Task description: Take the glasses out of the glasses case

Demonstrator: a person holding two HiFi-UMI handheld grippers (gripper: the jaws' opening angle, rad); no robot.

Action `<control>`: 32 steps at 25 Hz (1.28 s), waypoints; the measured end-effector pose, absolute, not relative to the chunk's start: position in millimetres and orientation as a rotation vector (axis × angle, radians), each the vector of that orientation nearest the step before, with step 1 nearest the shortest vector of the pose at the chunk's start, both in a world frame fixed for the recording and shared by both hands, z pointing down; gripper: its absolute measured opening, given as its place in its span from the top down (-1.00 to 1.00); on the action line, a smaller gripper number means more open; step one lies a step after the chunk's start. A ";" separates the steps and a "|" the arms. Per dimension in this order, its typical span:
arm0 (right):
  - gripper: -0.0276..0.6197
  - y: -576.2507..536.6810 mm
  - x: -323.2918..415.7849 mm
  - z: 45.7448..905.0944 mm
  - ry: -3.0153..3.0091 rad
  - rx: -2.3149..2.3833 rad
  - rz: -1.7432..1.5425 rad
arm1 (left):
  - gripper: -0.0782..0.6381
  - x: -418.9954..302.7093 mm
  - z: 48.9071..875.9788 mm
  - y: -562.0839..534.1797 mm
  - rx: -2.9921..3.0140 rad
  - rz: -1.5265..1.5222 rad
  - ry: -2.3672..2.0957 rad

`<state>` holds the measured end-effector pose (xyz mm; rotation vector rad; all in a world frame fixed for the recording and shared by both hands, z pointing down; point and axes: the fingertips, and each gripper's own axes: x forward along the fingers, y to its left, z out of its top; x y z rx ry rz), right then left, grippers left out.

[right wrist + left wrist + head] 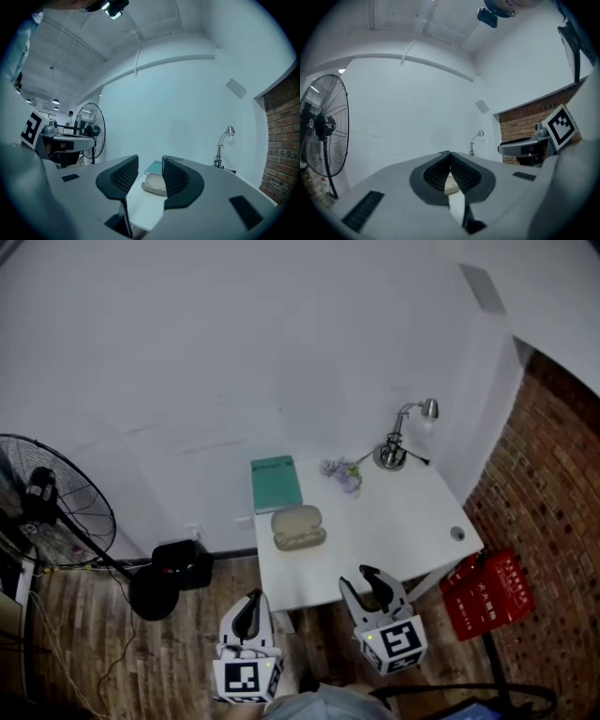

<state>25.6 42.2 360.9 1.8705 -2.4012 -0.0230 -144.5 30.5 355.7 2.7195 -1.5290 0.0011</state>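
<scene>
A beige glasses case (pixel 298 527) lies on the white table (pixel 384 531), near its left side; its lid looks closed and no glasses show. Both grippers hover off the table's near edge, apart from the case. My left gripper (pixel 251 607) is shut, its ribbed pads meeting at the tip with nothing held; in the left gripper view (pixel 450 154) a sliver of the case (pixel 451 185) shows below the pads. My right gripper (pixel 366 579) is open and empty; in the right gripper view (pixel 150 161) the case (pixel 156 184) sits ahead between the jaws.
A teal book (pixel 276 483) lies behind the case. Small flowers (pixel 343 474) and a desk lamp (pixel 403 442) stand at the table's back. A floor fan (pixel 56 512) stands left, a red crate (pixel 487 592) right on the wooden floor.
</scene>
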 end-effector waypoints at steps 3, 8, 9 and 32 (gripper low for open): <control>0.38 28.8 28.1 362.4 -2.383 1.879 -0.010 | 0.76 -142.1 359.2 17.1 2.712 -0.015 -1.509; 0.38 10.4 32.5 363.4 -2.368 1.876 -0.023 | 0.76 -136.8 371.3 -2.3 2.713 0.019 -1.480; 0.38 6.8 34.9 364.5 -2.367 1.876 -0.023 | 0.76 -134.4 373.5 -5.4 2.715 0.016 -1.475; 0.40 -163.2 82.4 392.6 -2.526 1.708 0.102 | 0.76 -83.9 377.5 -153.3 2.654 0.171 -1.627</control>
